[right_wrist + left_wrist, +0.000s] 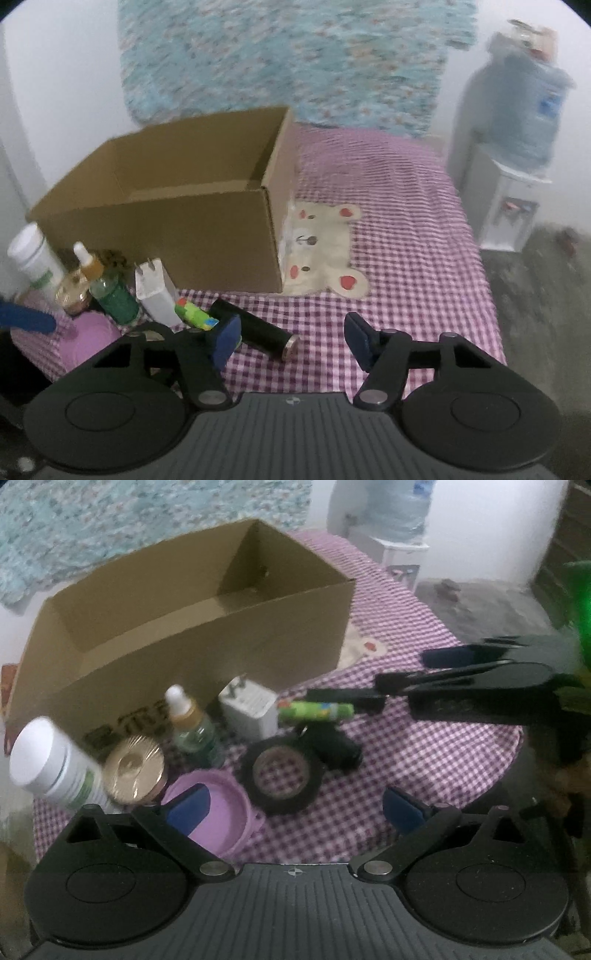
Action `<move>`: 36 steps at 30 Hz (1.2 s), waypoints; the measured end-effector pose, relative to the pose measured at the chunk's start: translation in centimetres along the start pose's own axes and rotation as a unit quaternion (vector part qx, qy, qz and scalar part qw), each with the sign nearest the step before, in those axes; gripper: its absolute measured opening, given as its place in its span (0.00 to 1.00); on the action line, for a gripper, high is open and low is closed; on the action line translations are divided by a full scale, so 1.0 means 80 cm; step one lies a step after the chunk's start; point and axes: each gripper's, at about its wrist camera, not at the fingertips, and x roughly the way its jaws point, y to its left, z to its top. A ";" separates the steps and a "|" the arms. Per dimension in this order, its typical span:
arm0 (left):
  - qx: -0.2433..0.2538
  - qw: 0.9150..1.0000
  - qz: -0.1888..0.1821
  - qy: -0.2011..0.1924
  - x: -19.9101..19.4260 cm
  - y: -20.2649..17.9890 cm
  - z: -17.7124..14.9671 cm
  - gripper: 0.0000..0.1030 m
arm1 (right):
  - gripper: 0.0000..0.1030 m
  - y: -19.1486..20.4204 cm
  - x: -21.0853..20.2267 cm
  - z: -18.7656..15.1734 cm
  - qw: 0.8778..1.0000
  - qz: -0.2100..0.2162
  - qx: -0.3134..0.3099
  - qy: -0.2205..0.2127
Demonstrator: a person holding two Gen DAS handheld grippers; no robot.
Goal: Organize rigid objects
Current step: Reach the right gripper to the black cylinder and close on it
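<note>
Now, objects clustered beside empty cardboard box (166,206) on gingham desk (406,258) | right tool (291,334) half-open, nothing gripped, nearing black tube (258,328) | left tool (295,805) wide over tape roll (280,775).

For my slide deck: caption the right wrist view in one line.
Open right hand-held gripper over a checked cloth, near a black tube before an empty cardboard box.

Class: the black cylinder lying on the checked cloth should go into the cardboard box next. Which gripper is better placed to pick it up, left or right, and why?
Right. The right gripper is open with the black cylinder just ahead, by its left finger. The left gripper sits over the purple lid and tape roll.
</note>
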 end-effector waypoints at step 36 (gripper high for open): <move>0.048 0.993 -0.108 0.025 0.072 -0.055 0.066 0.51 | 0.13 -0.091 0.029 0.022 0.968 0.155 0.174 0.098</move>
